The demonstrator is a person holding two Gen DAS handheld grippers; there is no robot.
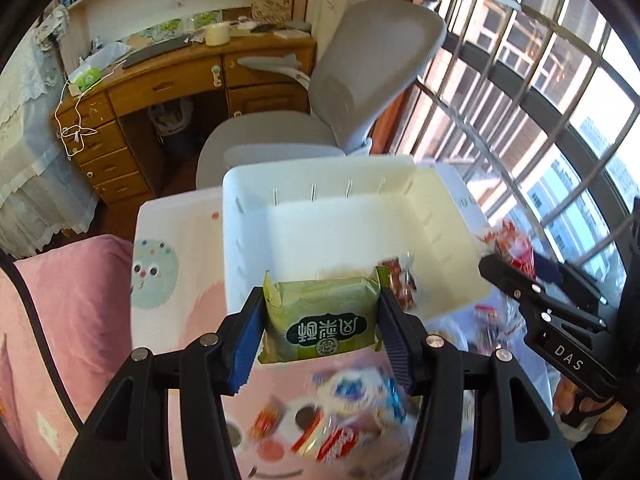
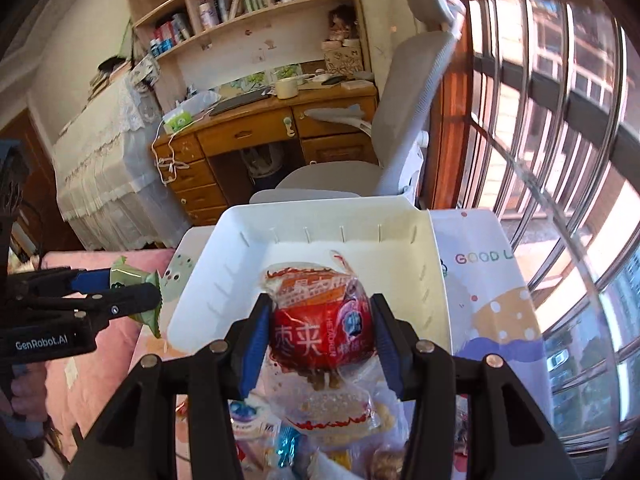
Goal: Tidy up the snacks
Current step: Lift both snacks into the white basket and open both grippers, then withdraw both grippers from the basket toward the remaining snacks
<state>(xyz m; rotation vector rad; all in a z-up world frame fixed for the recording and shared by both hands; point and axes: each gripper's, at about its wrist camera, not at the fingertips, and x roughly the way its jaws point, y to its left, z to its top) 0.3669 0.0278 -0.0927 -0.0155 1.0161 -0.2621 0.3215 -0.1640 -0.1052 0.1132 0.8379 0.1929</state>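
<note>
The left gripper (image 1: pixel 322 316) clamps a green foil snack packet (image 1: pixel 322 322) with white Chinese characters at the near rim of the white plastic bin (image 1: pixel 248 200). The right gripper (image 2: pixel 320 330), marked "DAS", grips a red-and-clear wrapped snack (image 2: pixel 322 330) over the bin's near edge.

Your left gripper (image 1: pixel 322 316): black linkage arms, silver rivets, ribbed blue pads (image 1: pixel 245 336); your right gripper (image 2: pixel 320 336) alike, "DAS" printed on its side; bare skin at each grip.
</note>
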